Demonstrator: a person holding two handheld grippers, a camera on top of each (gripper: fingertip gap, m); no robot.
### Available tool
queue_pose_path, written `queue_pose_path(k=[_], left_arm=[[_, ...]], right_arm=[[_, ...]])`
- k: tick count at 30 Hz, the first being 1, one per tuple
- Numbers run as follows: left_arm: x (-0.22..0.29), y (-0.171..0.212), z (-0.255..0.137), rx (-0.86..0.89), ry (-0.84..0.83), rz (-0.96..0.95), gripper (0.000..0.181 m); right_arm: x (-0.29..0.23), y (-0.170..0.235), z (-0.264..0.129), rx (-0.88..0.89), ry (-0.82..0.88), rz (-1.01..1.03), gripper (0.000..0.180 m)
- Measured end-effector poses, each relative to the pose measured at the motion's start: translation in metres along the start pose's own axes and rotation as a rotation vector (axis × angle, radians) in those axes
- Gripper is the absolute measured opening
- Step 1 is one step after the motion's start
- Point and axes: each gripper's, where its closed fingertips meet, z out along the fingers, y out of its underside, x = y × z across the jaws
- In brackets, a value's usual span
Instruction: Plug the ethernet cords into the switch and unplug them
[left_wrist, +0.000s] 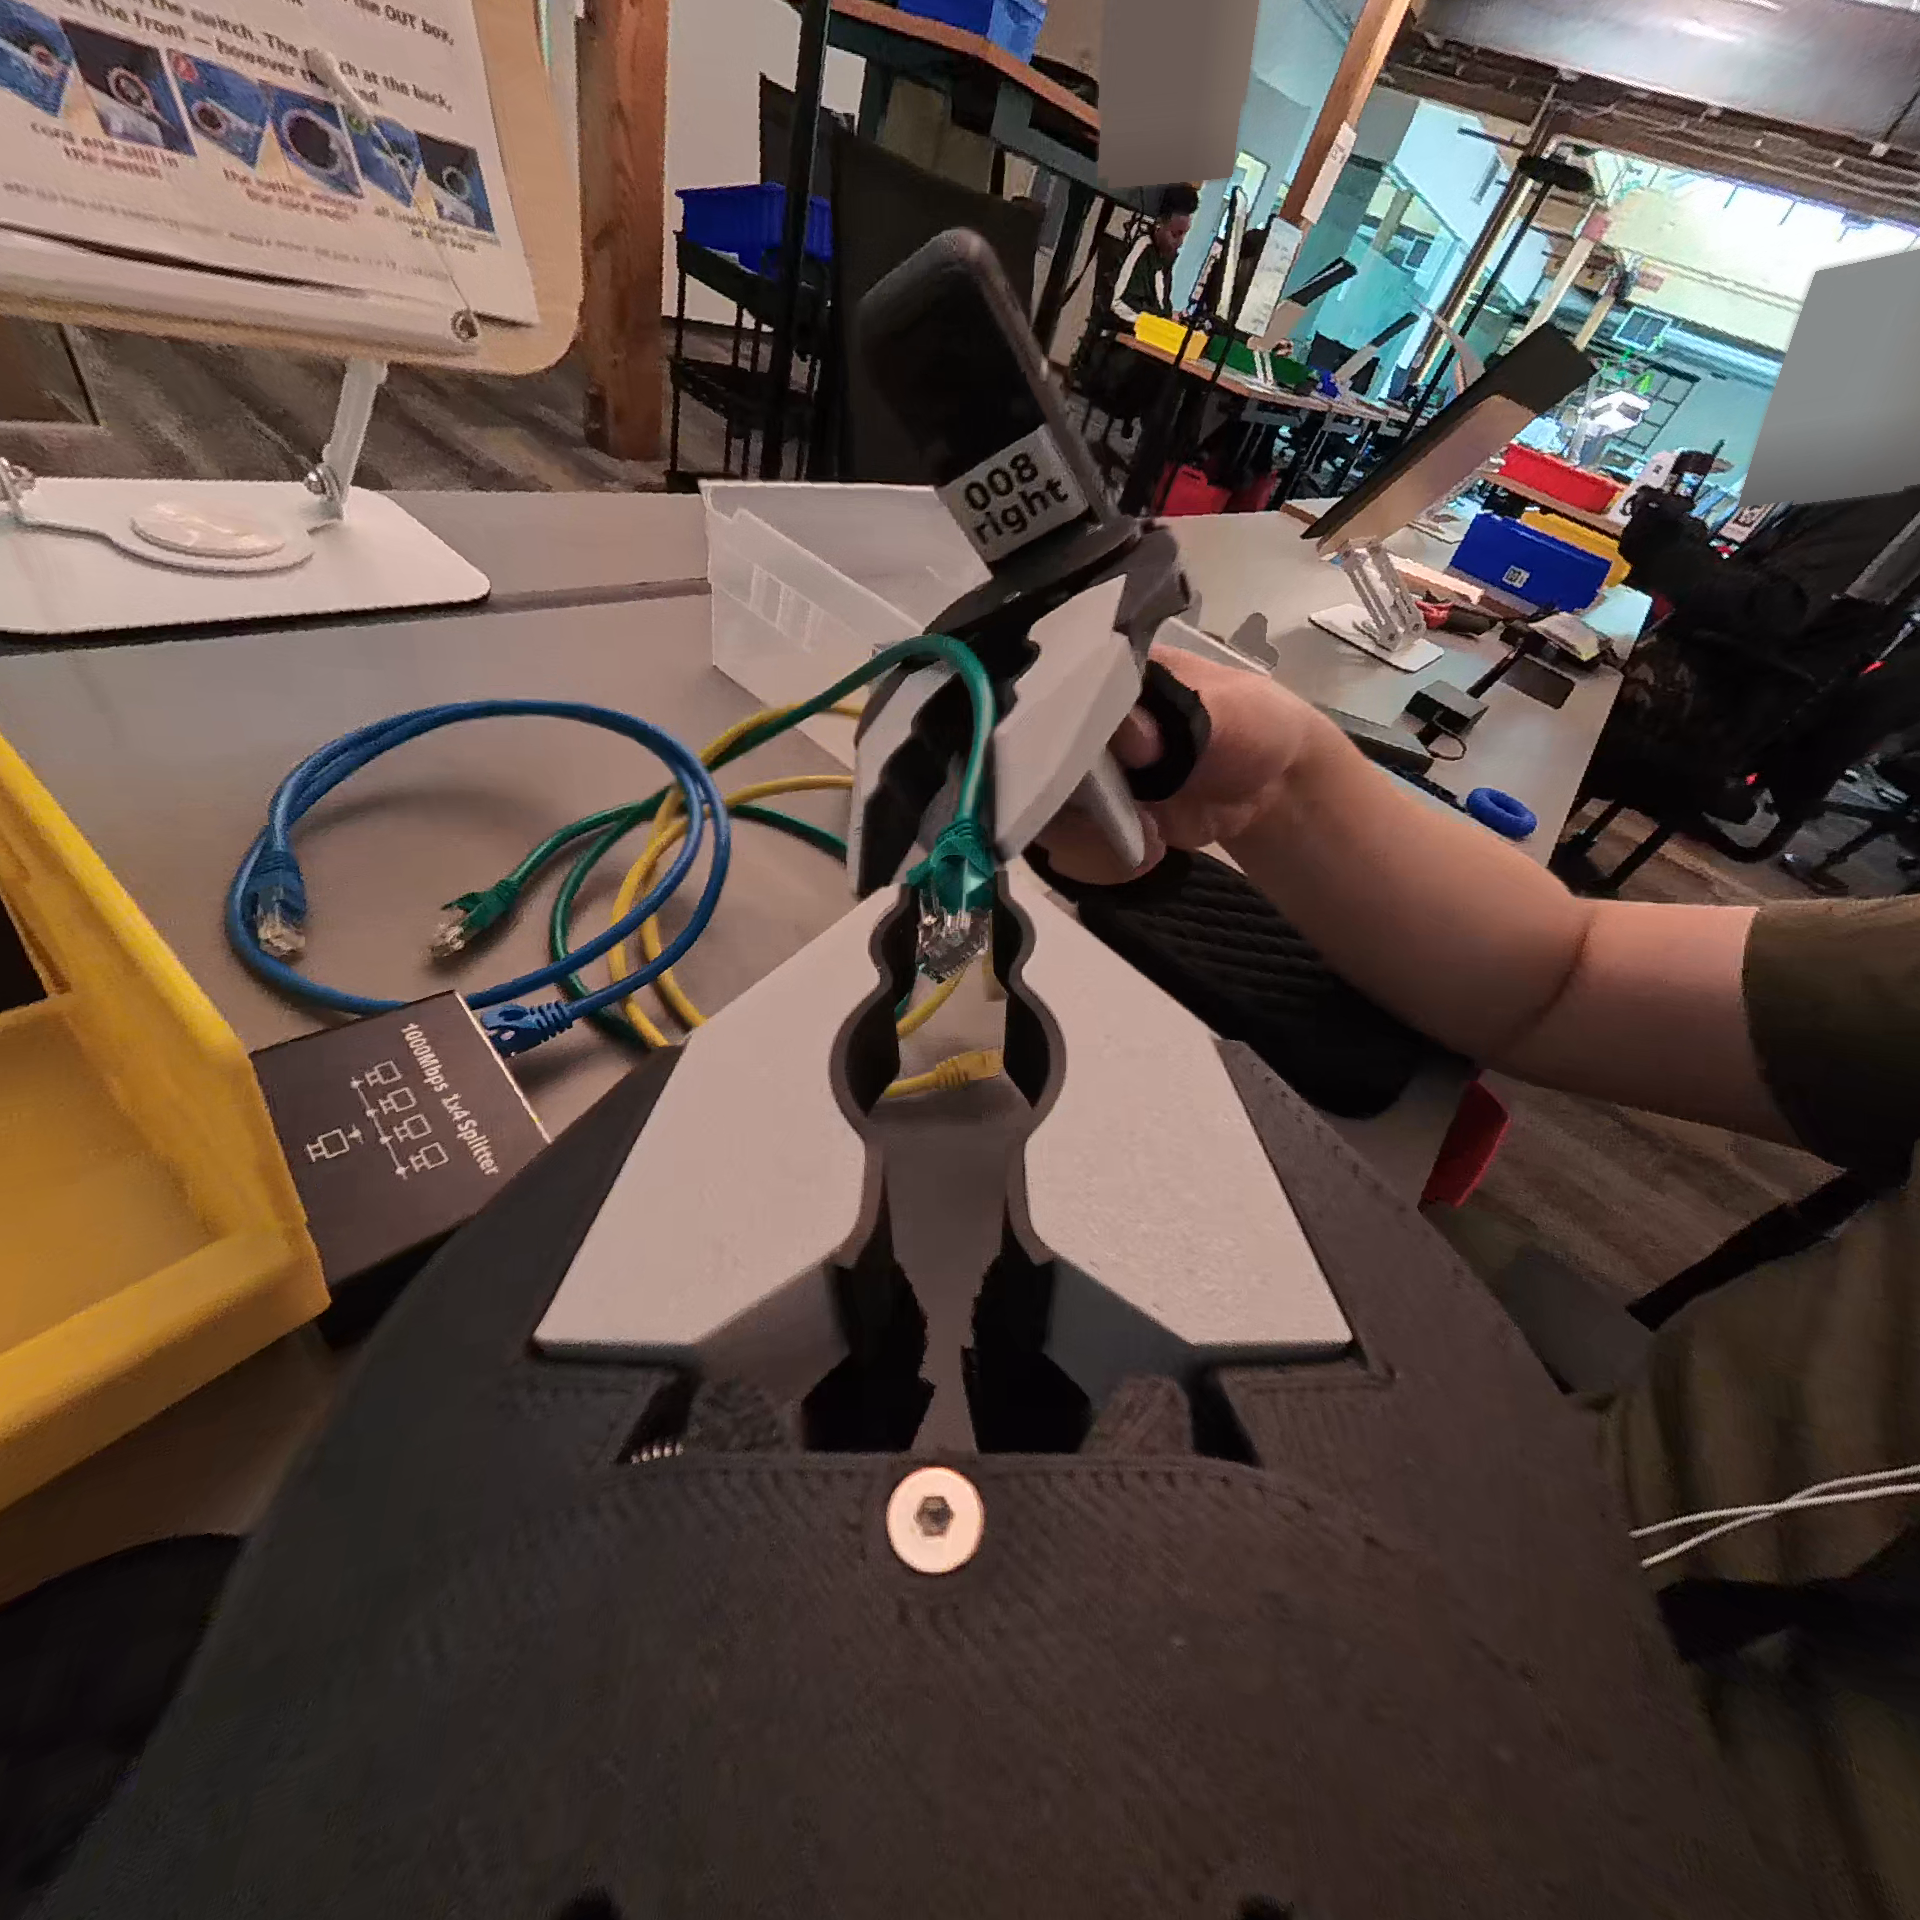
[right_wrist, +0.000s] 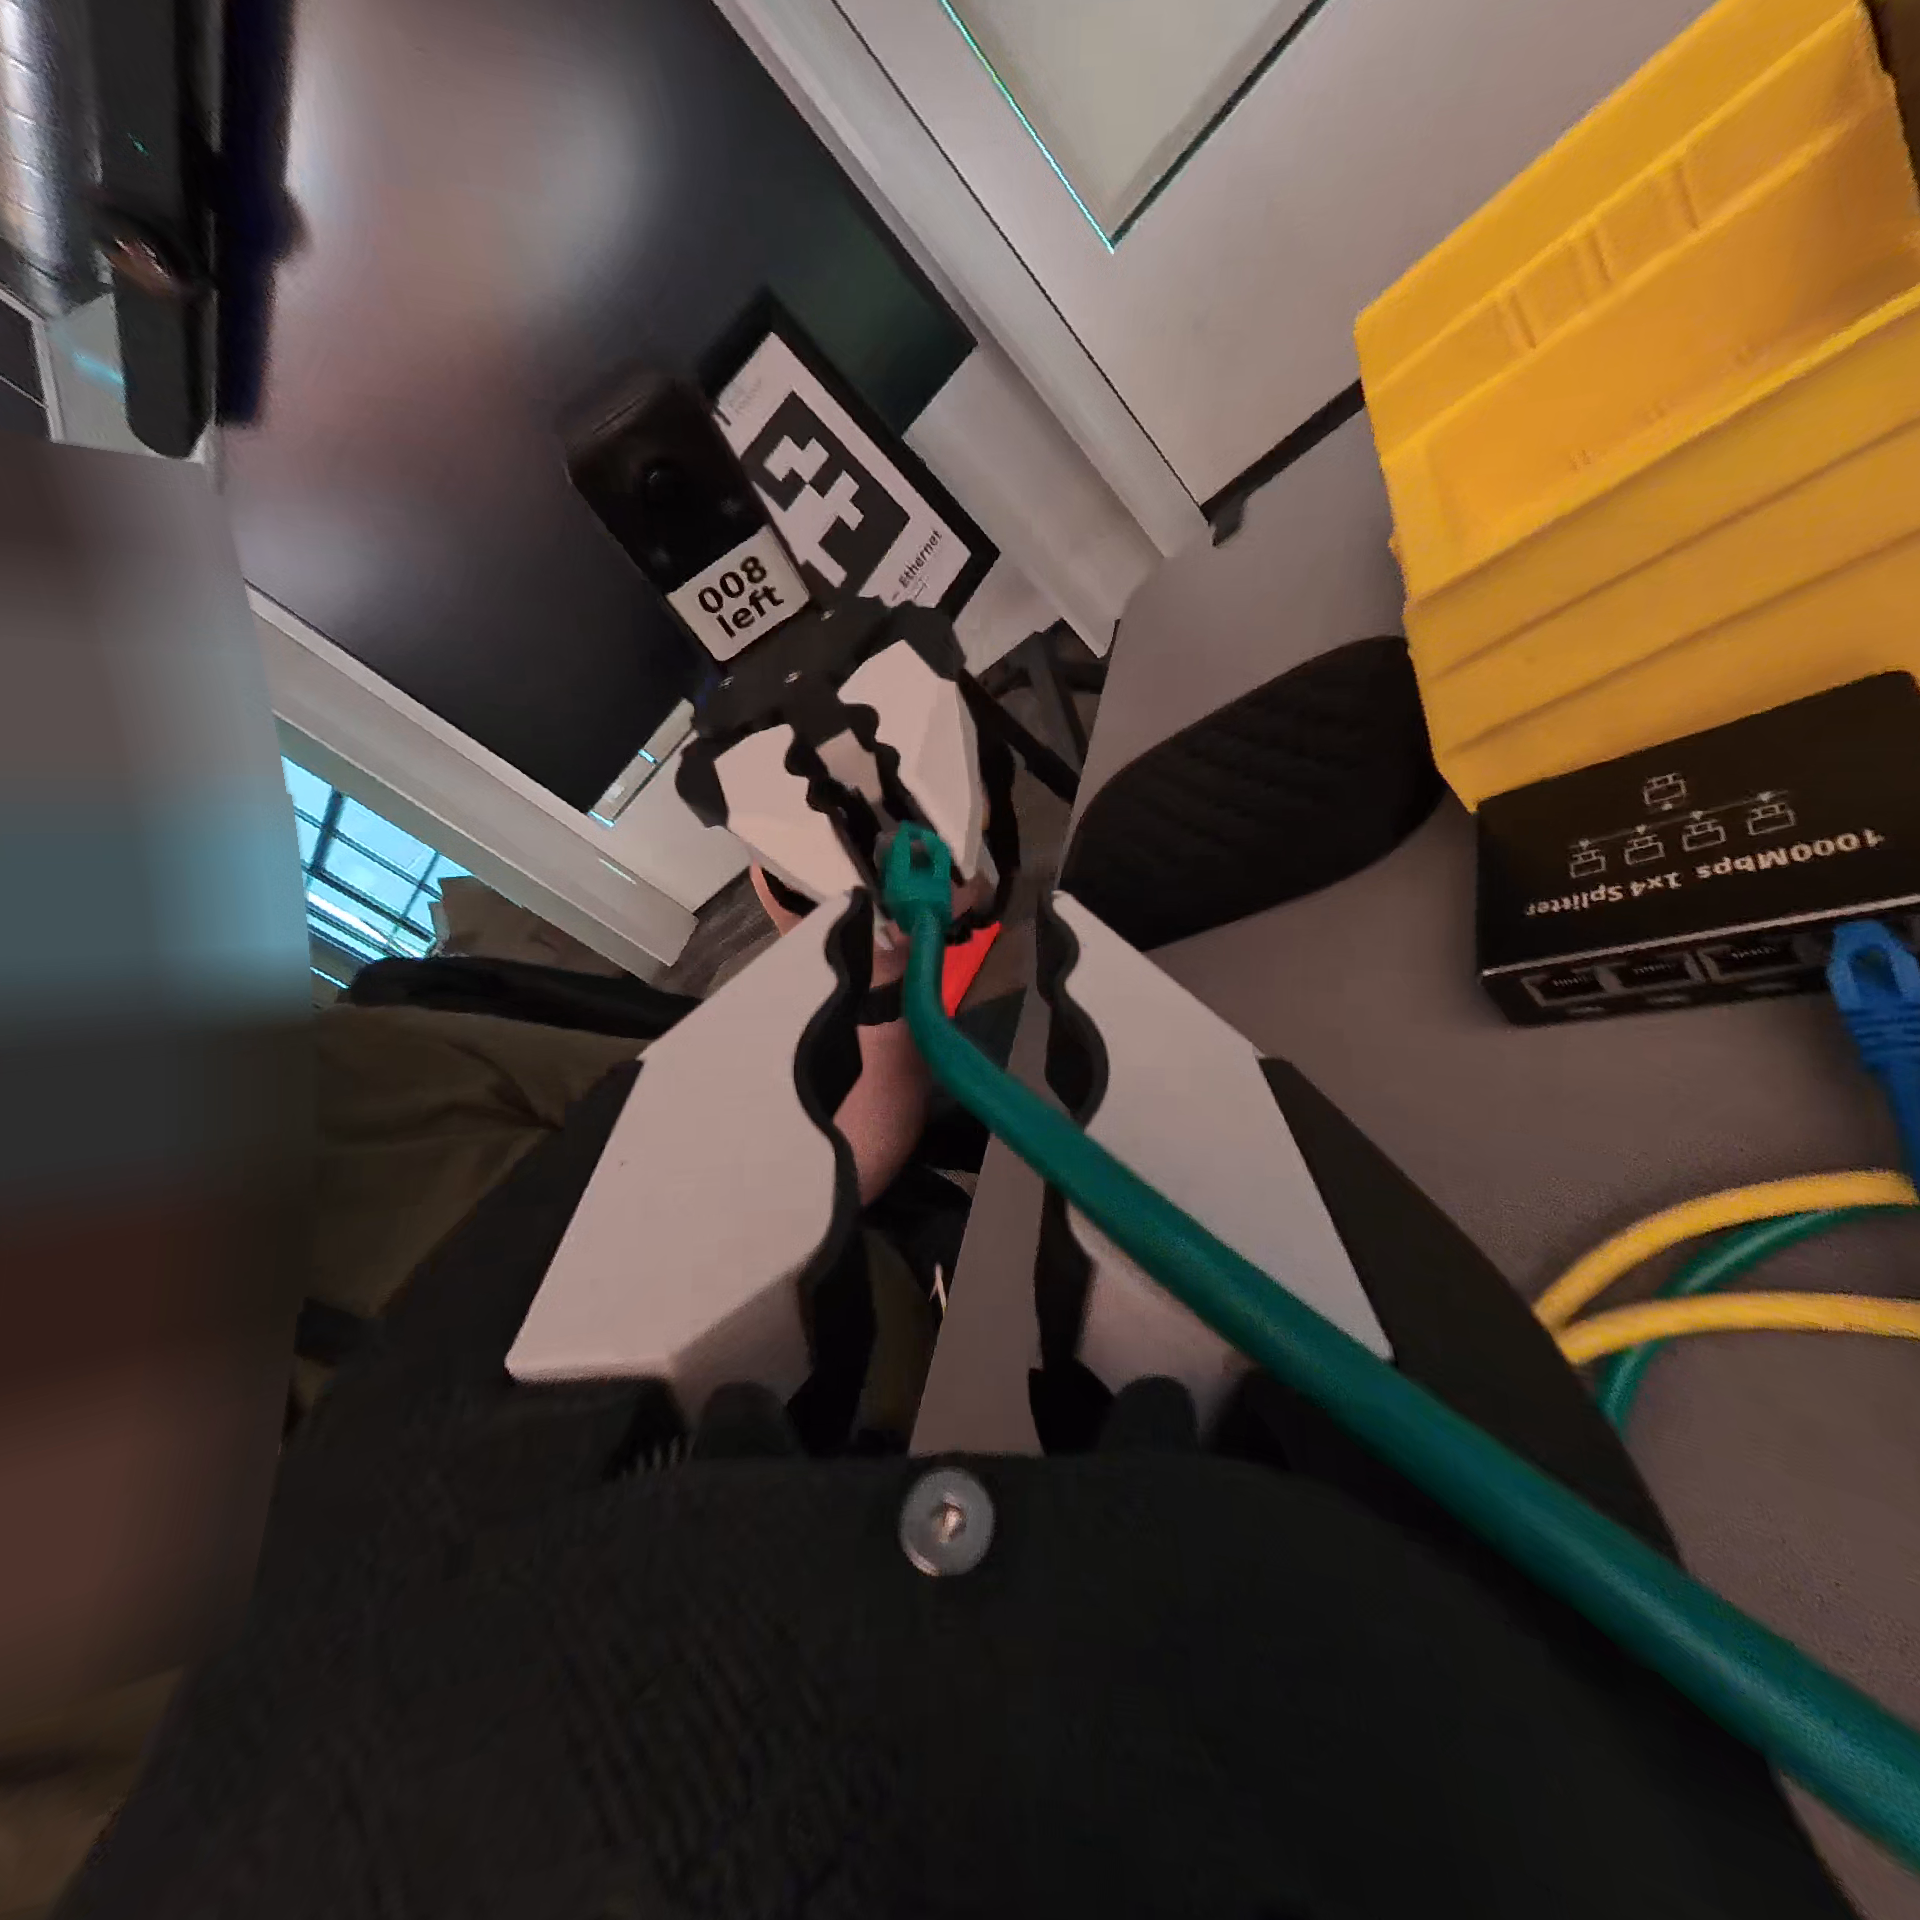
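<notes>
**Green plug passed between two grippers**

Here, left to right: the switch (left_wrist: 400, 1127) sits beside the yellow bin (left_wrist: 114, 1174) with the blue cord (left_wrist: 525, 1023) plugged in — the left gripper (left_wrist: 951, 940) pinches the green cord's plug (left_wrist: 951, 925), the right gripper (left_wrist: 935, 821) clamps the green cord (left_wrist: 971, 769).

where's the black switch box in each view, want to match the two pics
Left wrist view: the black switch box sits lower left, beside the yellow bin, partly behind the left gripper's body.
Right wrist view: it lies at the right edge, mid-height, below the yellow bin, ports facing the camera.
Shared landmark: the blue cable's plug seated in the box, in both views.
</notes>
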Motion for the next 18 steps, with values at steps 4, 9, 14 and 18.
queue_pose_path(k=[4, 9, 14, 18], left_arm=[[0.003, -0.004, 0.001, -0.018, -0.035, 0.067, 0.013], [0.004, -0.007, 0.001, -0.016, -0.061, 0.095, 0.013], [0.003, -0.006, 0.0, -0.023, -0.08, 0.106, 0.013], [0.006, -0.007, 0.0, -0.027, -0.062, 0.1, 0.013]], right_arm=[[-0.011, 0.001, -0.001, -0.008, -0.074, 0.005, 0.011], [-0.013, -0.003, -0.005, 0.014, -0.13, 0.079, 0.011], [-0.011, -0.004, -0.005, 0.027, -0.108, 0.003, 0.009], [-0.013, -0.002, -0.005, 0.023, -0.123, 0.017, 0.01]])
